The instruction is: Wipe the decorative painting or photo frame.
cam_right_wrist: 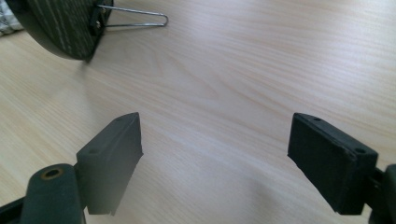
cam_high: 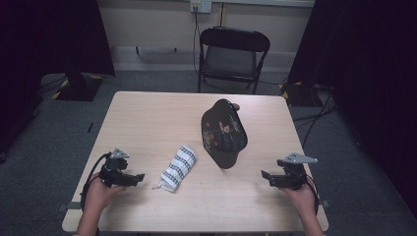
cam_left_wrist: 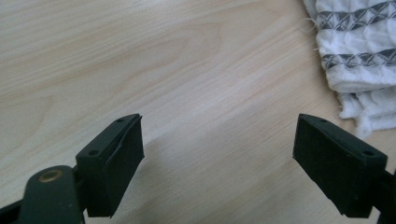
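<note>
Gaping wide, both tongs (cam_left_wrist: 218, 154) (cam_right_wrist: 215, 158) hold nothing.

On the table (cam_high: 147, 123), the left gripper (cam_high: 136, 178) is near the folded striped cloth (cam_high: 178, 168), which lies just to its right, while the dark cap (cam_high: 223, 132) sits between this cloth and the right gripper (cam_high: 267, 178), farther away.

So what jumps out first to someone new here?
The dark cap with a floral print, at the table's middle right. Left of it lies a folded white cloth with grey stripes. The left gripper and right gripper sit open at the near edge.
</note>
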`<action>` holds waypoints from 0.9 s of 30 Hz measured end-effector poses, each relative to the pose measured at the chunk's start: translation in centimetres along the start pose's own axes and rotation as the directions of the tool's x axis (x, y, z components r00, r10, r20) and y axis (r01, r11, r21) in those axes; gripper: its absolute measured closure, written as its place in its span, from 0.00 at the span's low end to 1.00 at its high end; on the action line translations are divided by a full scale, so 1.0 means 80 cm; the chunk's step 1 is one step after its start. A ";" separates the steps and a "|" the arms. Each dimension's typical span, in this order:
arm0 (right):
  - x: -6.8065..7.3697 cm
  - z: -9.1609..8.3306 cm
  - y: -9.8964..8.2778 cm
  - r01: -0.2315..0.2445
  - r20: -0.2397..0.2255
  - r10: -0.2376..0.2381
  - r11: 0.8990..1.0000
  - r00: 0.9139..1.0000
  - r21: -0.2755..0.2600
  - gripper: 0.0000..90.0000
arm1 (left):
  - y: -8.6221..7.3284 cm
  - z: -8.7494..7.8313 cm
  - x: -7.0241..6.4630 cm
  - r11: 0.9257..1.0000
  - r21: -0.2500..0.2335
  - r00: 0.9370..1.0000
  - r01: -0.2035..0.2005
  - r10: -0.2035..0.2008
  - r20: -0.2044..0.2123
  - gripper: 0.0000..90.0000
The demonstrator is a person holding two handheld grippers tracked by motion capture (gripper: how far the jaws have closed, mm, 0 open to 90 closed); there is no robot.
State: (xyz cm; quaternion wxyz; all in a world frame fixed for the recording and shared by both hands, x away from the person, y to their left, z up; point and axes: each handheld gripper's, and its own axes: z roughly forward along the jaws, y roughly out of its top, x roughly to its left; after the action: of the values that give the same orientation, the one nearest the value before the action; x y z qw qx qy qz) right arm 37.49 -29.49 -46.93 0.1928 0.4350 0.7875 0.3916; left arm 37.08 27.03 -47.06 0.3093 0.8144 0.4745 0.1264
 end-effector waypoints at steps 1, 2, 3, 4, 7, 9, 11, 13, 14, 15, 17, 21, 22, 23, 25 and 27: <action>-0.004 0.001 -0.004 -0.011 0.004 0.011 1.000 1.000 0.007 0.19 | -0.001 0.000 0.002 1.000 0.005 1.000 0.002 -0.002 -0.002 0.18; -0.005 0.001 -0.005 -0.010 0.007 0.010 1.000 1.000 0.009 0.19 | -0.002 0.000 0.002 1.000 -0.001 1.000 0.003 -0.003 -0.003 0.18; -0.006 0.002 -0.006 -0.011 0.008 0.011 1.000 1.000 0.009 0.19 | -0.003 0.000 0.003 1.000 0.000 1.000 0.006 -0.006 -0.005 0.18; -0.007 0.002 -0.007 -0.012 0.010 0.011 1.000 1.000 0.011 0.19 | -0.003 -0.001 0.004 1.000 0.006 1.000 0.005 -0.005 -0.009 0.18; -0.010 0.003 -0.010 -0.006 0.015 0.006 1.000 1.000 0.012 0.19 | -0.006 0.000 0.005 1.000 0.003 1.000 0.011 -0.011 -0.013 0.18; -0.011 0.003 -0.011 -0.009 0.017 0.009 1.000 1.000 0.009 0.19 | -0.008 0.001 0.005 1.000 0.017 1.000 0.002 -0.002 -0.023 0.18; -0.012 0.003 -0.011 -0.008 0.022 0.008 1.000 1.000 0.006 0.19 | -0.010 0.002 0.006 1.000 0.018 1.000 0.000 0.000 -0.020 0.18; -0.013 0.003 -0.013 -0.008 0.021 0.008 1.000 1.000 0.007 0.19 | -0.011 0.003 0.006 1.000 0.018 1.000 -0.004 0.005 -0.017 0.18; -0.013 0.004 -0.014 -0.008 0.021 0.008 1.000 1.000 0.008 0.19 | -0.011 0.003 0.006 1.000 0.015 1.000 0.000 0.001 -0.019 0.18; -0.014 0.005 -0.015 -0.008 0.023 0.008 1.000 1.000 0.010 0.19 | -0.012 0.003 0.007 1.000 0.018 1.000 -0.006 0.006 -0.018 0.18; -0.015 0.005 -0.016 -0.009 0.025 0.009 1.000 1.000 0.010 0.19 | -0.012 0.002 0.007 1.000 0.015 1.000 -0.007 0.007 -0.020 0.18; -0.016 0.006 -0.017 -0.005 0.028 0.004 1.000 1.000 0.010 0.19 | -0.015 0.005 0.006 1.000 0.022 1.000 -0.013 0.013 -0.023 0.18; -0.016 0.006 -0.017 -0.005 0.028 0.004 1.000 1.000 0.010 0.19 | -0.015 0.005 0.006 1.000 0.022 1.000 -0.013 0.013 -0.023 0.18; -0.016 0.007 -0.017 0.004 0.032 -0.004 1.000 0.999 0.015 0.19 | -0.016 0.007 0.005 0.999 0.031 1.000 -0.015 0.016 -0.027 0.18; -0.015 0.008 -0.018 0.003 0.030 -0.004 1.000 1.000 0.017 0.19 | -0.016 0.008 0.004 0.999 0.029 1.000 -0.014 0.015 -0.021 0.18; -0.015 0.008 -0.018 0.002 0.031 -0.003 1.000 1.000 0.020 0.19 | -0.016 0.008 0.003 0.999 0.028 1.000 -0.015 0.015 -0.019 0.18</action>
State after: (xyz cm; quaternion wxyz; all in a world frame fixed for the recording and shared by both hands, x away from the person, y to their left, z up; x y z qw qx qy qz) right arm 37.83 -30.63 -48.49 0.2012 0.4418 0.7889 0.3768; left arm 36.65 27.43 -48.33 0.2925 0.8209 0.4729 0.1299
